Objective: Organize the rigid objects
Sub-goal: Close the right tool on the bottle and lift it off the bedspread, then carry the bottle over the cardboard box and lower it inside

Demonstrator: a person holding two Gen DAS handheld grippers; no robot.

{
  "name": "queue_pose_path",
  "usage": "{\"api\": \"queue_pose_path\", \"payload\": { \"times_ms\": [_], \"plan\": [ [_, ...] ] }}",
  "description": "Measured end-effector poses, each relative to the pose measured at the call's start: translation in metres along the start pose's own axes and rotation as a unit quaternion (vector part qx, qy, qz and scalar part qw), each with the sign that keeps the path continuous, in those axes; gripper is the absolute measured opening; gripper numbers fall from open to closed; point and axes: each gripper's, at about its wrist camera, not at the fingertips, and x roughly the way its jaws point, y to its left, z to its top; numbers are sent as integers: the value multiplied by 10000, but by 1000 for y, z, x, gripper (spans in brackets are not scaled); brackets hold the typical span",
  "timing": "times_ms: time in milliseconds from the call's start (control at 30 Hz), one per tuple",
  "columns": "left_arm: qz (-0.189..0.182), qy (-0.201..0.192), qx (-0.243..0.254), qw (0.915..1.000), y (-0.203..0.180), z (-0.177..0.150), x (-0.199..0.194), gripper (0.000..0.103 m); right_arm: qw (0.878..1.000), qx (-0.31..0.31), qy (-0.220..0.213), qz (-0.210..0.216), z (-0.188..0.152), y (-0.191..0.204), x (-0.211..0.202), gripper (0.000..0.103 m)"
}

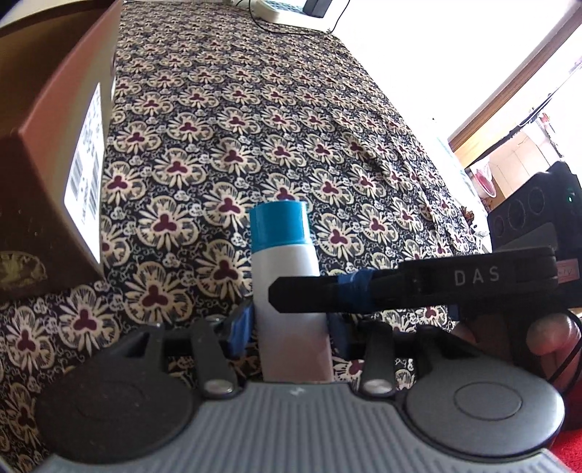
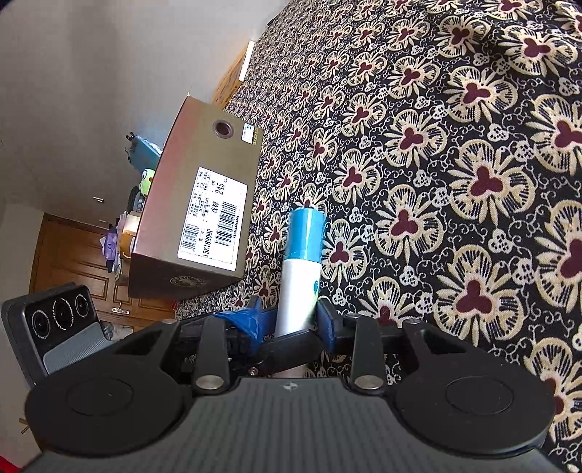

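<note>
A white bottle with a blue cap (image 1: 287, 276) stands upright on the flowered bedspread (image 1: 254, 109). My left gripper (image 1: 289, 329) is shut on the bottle's lower body, a blue pad against each side. From the right, one black finger of my right gripper (image 1: 320, 294) crosses in front of the bottle. In the right wrist view the bottle (image 2: 298, 269) sits between the blue pads of my right gripper (image 2: 294, 322), which is shut on it too. A brown shoebox with a white barcode label (image 1: 54, 127) (image 2: 196, 203) rests on the bedspread (image 2: 473, 145) just left of the bottle.
A white device with cables (image 1: 287, 12) lies at the bed's far end. A person's hand (image 1: 549, 334) holds the right gripper. The left gripper's body (image 2: 62, 320) shows at lower left, with a wooden door (image 2: 72, 262) and toys (image 2: 145, 174) beyond the box.
</note>
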Motion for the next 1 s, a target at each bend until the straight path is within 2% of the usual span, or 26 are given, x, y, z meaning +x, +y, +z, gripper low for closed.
{"api": "queue_pose_path", "payload": {
  "times_ms": [67, 133, 200, 267, 333, 433, 667, 867, 1000],
  "plan": [
    [-48, 18, 8, 10000, 0, 0, 1, 58, 10000, 10, -9, 46, -1, -1, -1, 15],
    [-36, 2, 61, 10000, -1, -2, 0, 57, 10000, -23, 14, 31, -3, -2, -1, 14],
    [15, -56, 128, 9999, -4, -5, -1, 55, 10000, 9, -23, 40, -4, -2, -2, 13],
    [95, -62, 148, 9998, -4, -7, -2, 38, 9999, -12, -94, 124, -5, 0, -4, 13],
    [130, -66, 166, 9998, -2, -7, -3, 35, 9997, -82, -161, 163, -7, 5, -6, 12],
    [115, -129, 191, 9997, 0, -9, -9, 33, 9994, -216, -258, 119, -11, 17, -6, 12],
    [114, -359, 817, 9959, -7, -4, -34, 29, 9963, -157, -825, 155, -23, 44, -13, 12],
    [-26, -776, 1344, 9879, -5, 8, -78, 27, 9879, -462, -1468, 198, -28, 93, -11, 12],
    [-163, -1035, 1476, 9835, 10, 20, -110, 26, 9811, -630, -1796, 337, -23, 124, -6, 12]
  ]
}}
